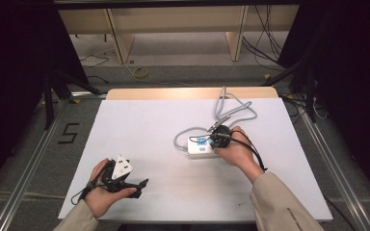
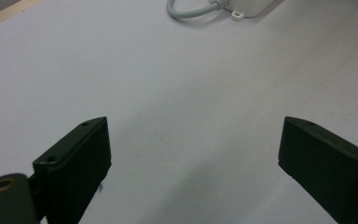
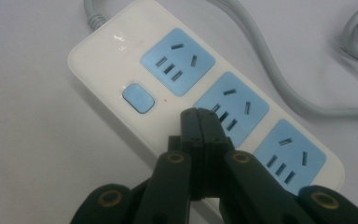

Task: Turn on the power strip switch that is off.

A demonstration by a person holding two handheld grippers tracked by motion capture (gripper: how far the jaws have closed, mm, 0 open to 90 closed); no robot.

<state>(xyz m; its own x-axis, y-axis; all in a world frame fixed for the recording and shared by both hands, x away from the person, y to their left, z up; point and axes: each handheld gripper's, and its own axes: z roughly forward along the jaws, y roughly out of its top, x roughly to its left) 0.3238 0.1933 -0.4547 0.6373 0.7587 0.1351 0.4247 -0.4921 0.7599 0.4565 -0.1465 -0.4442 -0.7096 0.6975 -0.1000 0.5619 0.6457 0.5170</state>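
A white power strip (image 3: pixel 102 60) with three blue sockets and a blue switch button (image 3: pixel 138 98) lies right of the table's middle (image 1: pixel 196 150). Its grey cable (image 1: pixel 231 111) loops toward the far edge. My right gripper (image 3: pixel 198 114) is shut with nothing between its jaws. Its tips hover just over the strip, between the button and the middle socket (image 3: pixel 233 106). In the high view the right gripper (image 1: pixel 213 141) sits at the strip's right end, held by a hand. My left gripper (image 2: pixel 193 140) is wide open above bare table near the front left (image 1: pixel 140 188).
The table (image 1: pixel 164 125) is covered in white sheet with a wooden strip along its far edge. A corner of the power strip (image 2: pixel 251 7) and a bend of its cable (image 2: pixel 186 11) lie far ahead of the left gripper. Loose cables lie on the floor beyond.
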